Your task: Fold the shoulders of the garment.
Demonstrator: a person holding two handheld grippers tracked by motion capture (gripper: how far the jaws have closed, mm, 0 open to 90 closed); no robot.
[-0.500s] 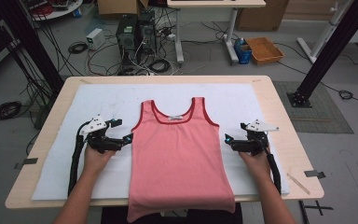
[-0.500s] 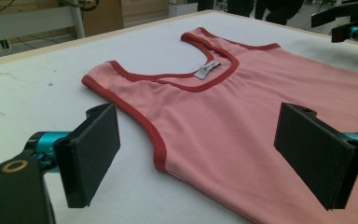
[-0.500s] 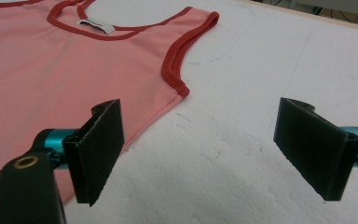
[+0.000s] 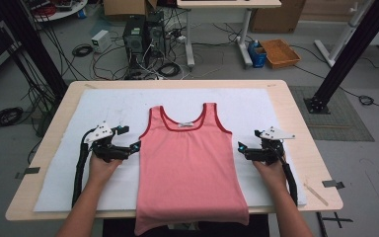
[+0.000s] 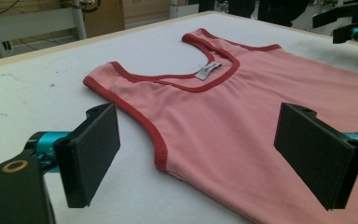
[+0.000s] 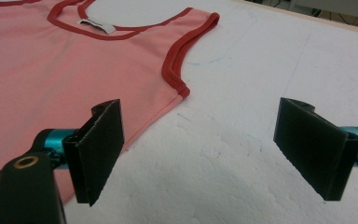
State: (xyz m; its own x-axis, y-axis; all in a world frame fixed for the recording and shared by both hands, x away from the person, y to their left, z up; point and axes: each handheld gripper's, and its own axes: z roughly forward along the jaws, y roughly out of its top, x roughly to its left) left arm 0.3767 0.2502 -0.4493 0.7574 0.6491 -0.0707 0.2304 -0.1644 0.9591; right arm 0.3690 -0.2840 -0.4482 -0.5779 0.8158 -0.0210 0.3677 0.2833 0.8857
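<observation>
A pink tank top with red trim lies flat, neck away from me, on a white mat; its hem hangs over the table's front edge. My left gripper rests on the mat just left of the shirt and points at it. In the left gripper view the gripper is open, and the tank top has its armhole edge lying between and below the jaws, untouched. My right gripper mirrors it on the shirt's right side. It is open too, over bare mat, with the tank top beside its left jaw.
The mat covers most of a wooden table. A thin wooden stick lies near the front right corner. Beyond the far edge stand computer towers, floor cables, an orange tray and black frame legs.
</observation>
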